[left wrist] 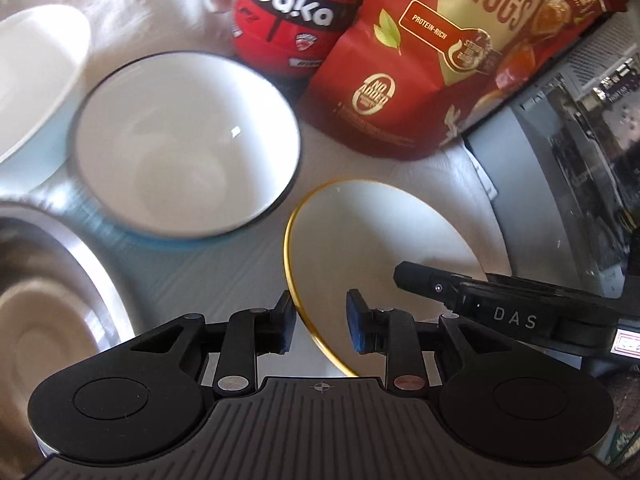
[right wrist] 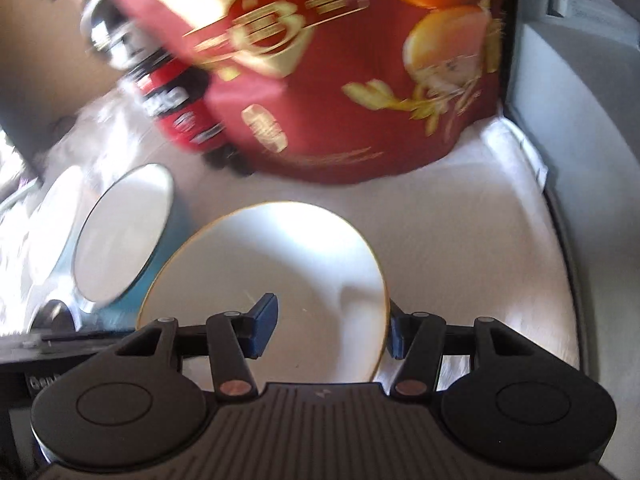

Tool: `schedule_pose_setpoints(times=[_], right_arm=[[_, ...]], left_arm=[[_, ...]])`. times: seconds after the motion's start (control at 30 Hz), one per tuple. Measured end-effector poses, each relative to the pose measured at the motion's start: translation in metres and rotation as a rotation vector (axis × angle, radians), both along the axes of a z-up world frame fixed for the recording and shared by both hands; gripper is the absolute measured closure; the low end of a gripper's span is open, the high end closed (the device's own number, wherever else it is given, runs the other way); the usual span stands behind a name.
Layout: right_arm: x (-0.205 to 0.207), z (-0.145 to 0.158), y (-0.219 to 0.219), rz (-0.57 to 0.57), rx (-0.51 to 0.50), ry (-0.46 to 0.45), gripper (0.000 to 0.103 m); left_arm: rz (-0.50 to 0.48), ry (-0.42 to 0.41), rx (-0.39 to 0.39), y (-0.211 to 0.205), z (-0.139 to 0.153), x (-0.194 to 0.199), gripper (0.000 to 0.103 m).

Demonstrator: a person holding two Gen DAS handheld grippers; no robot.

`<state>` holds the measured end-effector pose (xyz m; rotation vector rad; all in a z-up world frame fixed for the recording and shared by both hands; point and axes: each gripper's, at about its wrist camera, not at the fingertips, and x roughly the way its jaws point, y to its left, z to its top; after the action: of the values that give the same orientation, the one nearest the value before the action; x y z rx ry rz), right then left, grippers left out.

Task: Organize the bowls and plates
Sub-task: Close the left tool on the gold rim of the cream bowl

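A white bowl with a gold rim (left wrist: 380, 236) (right wrist: 272, 264) stands on the white cloth. My left gripper (left wrist: 322, 322) is open astride the bowl's near-left rim, with a gap showing between the rim and the right pad. My right gripper (right wrist: 332, 326) is open astride the bowl's right rim, one finger (right wrist: 264, 320) inside and the other outside, standing wide apart. One of its fingers (left wrist: 424, 282) reaches over the bowl in the left wrist view. A blue bowl with a white inside and dark rim (left wrist: 188, 140) (right wrist: 124, 236) sits just left of the gold-rimmed one.
A white dish (left wrist: 36, 72) lies far left and a steel bowl (left wrist: 72, 264) at the near left. A red egg-snack bag (left wrist: 440, 64) (right wrist: 340, 92) and a red Waka figure (left wrist: 288, 20) stand behind. The table's edge (right wrist: 560, 248) runs close on the right.
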<state>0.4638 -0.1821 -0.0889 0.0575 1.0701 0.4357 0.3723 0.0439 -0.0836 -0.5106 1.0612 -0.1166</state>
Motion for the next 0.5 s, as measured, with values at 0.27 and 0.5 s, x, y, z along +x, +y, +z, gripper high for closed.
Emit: schedule_pose_setpoints(times=[0.27,0.5], right_arm=[[-0.058,0.005,0.014,0.11,0.045,0.036,0.048],[-0.085,-0.01,0.029,0.146,0.025,0.053,0.048]], left_arm=[[-0.007,-0.018,0.042,0.018,0.011,-0.056,0.073],[-0.01,0.008,0.062,0.024,-0.003,-0.072,0.073]])
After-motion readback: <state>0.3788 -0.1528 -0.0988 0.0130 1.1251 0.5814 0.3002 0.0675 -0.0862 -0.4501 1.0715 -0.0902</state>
